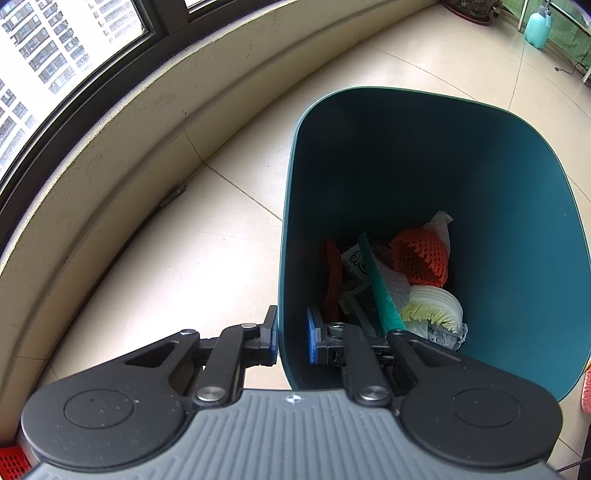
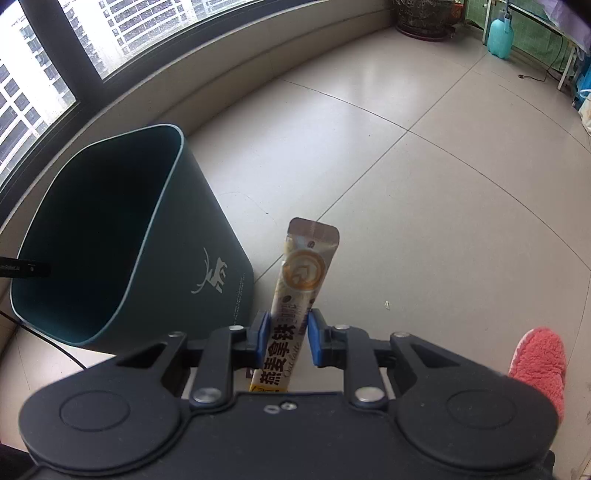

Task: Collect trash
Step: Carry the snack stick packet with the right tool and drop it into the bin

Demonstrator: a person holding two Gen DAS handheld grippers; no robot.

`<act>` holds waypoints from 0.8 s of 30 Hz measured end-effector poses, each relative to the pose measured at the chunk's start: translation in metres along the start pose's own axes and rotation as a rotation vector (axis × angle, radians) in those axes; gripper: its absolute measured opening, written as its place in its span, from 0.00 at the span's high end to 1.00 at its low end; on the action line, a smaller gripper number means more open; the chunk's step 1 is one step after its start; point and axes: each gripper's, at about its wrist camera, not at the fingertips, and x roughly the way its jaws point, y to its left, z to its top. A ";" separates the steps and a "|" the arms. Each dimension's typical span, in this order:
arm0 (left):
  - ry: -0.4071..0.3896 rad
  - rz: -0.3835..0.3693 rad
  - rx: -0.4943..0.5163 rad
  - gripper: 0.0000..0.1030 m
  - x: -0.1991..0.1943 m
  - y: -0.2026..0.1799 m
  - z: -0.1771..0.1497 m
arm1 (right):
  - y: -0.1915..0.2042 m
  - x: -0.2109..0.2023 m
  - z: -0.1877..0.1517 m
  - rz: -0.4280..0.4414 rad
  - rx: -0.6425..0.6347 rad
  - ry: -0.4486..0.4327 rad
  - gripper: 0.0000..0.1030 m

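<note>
A dark green trash bin (image 1: 480, 155) stands on the tiled floor. My left gripper (image 1: 291, 334) straddles its near rim, one finger outside and one inside, shut on the wall. Inside lie an orange foam net (image 1: 421, 258), cabbage leaves (image 1: 436, 308), wrappers and plastic. In the right wrist view the bin (image 2: 207, 258) is at left, tilted, with a deer logo. My right gripper (image 2: 284, 334) is shut on a coffee stick packet (image 2: 299, 273), held upright to the right of the bin.
A window ledge (image 2: 229, 55) curves behind the bin. A teal spray bottle (image 2: 500, 33) and a plant pot (image 2: 421, 18) stand far back. A pink slipper (image 2: 541, 365) is at right. A black cable (image 2: 55, 343) runs near the bin.
</note>
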 end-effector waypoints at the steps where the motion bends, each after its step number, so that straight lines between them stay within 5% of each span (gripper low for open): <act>1: -0.005 -0.001 -0.001 0.86 -0.002 0.000 0.000 | 0.008 -0.013 0.009 0.021 -0.015 -0.028 0.80; 10: -0.012 -0.021 -0.009 0.86 -0.008 0.005 0.000 | 0.080 -0.057 0.075 0.105 -0.239 -0.176 0.80; 18: -0.013 -0.033 -0.017 0.86 -0.009 0.009 -0.001 | 0.158 0.032 0.073 0.031 -0.437 -0.010 0.80; 24: -0.014 -0.047 -0.007 0.86 -0.009 0.009 -0.001 | 0.174 0.107 0.067 -0.073 -0.445 0.125 0.80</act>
